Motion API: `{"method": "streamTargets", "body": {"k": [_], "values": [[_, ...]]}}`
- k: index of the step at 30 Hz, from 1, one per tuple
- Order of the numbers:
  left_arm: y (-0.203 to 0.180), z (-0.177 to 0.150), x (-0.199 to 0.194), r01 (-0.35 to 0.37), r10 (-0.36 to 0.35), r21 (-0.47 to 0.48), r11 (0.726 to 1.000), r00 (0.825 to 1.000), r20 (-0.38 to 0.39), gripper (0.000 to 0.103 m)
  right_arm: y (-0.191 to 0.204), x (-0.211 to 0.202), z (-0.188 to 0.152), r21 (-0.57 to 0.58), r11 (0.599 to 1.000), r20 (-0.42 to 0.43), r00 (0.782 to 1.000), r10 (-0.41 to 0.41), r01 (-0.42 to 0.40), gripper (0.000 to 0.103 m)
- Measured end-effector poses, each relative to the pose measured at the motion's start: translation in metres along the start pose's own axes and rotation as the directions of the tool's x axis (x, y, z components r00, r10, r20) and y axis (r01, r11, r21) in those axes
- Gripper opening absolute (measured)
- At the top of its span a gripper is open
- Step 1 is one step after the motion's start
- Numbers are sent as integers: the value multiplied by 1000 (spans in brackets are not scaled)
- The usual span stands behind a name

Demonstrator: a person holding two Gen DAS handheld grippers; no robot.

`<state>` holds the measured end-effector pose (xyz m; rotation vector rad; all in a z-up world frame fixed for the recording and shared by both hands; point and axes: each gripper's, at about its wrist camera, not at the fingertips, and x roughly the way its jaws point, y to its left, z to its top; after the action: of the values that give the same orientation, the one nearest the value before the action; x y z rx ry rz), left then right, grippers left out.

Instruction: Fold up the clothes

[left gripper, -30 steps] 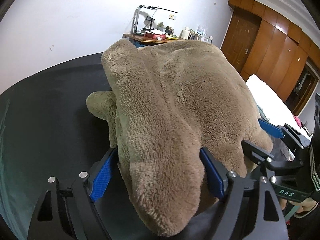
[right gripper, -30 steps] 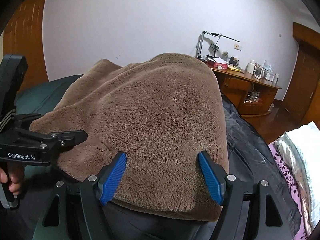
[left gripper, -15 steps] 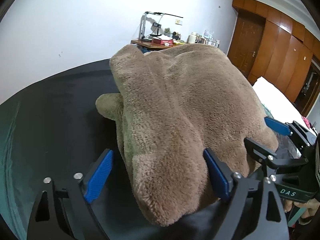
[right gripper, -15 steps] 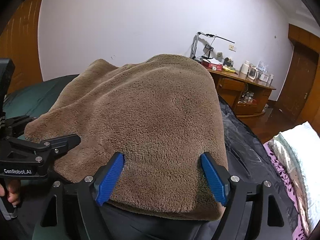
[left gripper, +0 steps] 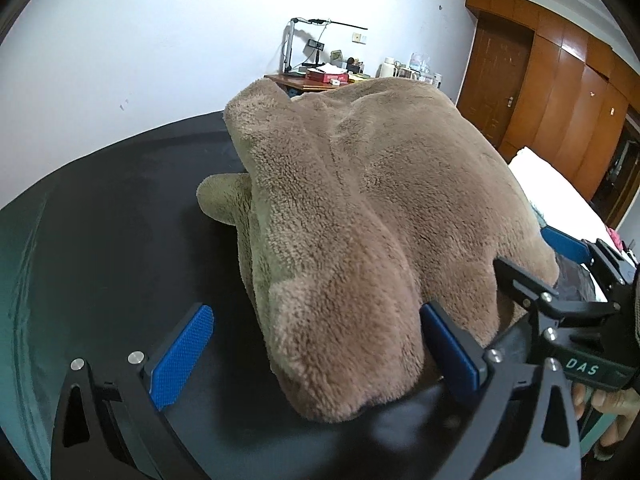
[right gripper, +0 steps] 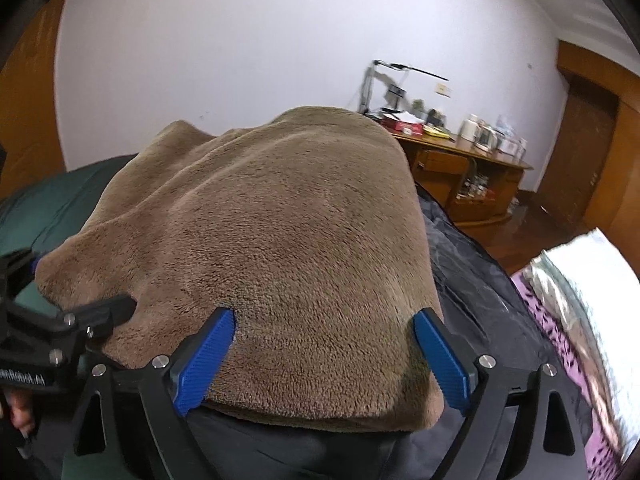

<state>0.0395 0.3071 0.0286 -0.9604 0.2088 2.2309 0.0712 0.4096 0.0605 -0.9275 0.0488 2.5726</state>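
Left wrist view. The brown fleece garment (left gripper: 360, 216) lies folded on a black sheet (left gripper: 112, 240) that covers the work surface; whether a bed or a tabletop lies beneath cannot be told. The left gripper (left gripper: 316, 352) straddles the garment's near corner with its jaws opening: the left blue pad (left gripper: 182, 356) stands clear over bare sheet, while the right pad (left gripper: 450, 352) lies just beside the pile without visibly pressing it, so the cloth is released. A rounded flap (left gripper: 222, 198) protrudes from beneath the top layer at the left, probably a sleeve or under-layer not yet squared. The right gripper (left gripper: 560, 264) appears at the garment's right near edge, and a wooden desk (left gripper: 316, 80) stands against the far wall.

Right wrist view. The right gripper (right gripper: 324, 360) frames the garment's (right gripper: 272, 232) near hem, jaws opening; both blue pads sit at the fabric's edge and the hem rests flat on the sheet, indicating release rather than grasp. The left gripper (right gripper: 68, 328) is at the hem's left end. Both grippers sit at the same edge, consistent with a fold just laid down from matching corners. A patterned bedcover (right gripper: 580, 320) lies at the right.
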Motion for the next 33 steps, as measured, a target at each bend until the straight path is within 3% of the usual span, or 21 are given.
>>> {"method": "streamTargets", "body": {"k": [6, 11, 25, 33], "values": [[-3, -1, -8, -31, 31, 14, 999, 999, 7, 102, -8, -14, -10, 123, 992, -11, 1000, 14, -13, 93], [-9, -1, -14, -64, 65, 27, 998, 998, -1, 102, -17, -29, -13, 156, 988, -15, 1000, 9, -6, 93], [-14, -5, -23, -77, 77, 32, 997, 997, -16, 102, -16, -52, -16, 110, 993, 13, 999, -34, 33, 93], [-16, 0, -36, -107, 105, 47, 993, 994, 41, 102, -9, -68, -12, 77, 995, 37, 997, -61, 58, 93]]}}
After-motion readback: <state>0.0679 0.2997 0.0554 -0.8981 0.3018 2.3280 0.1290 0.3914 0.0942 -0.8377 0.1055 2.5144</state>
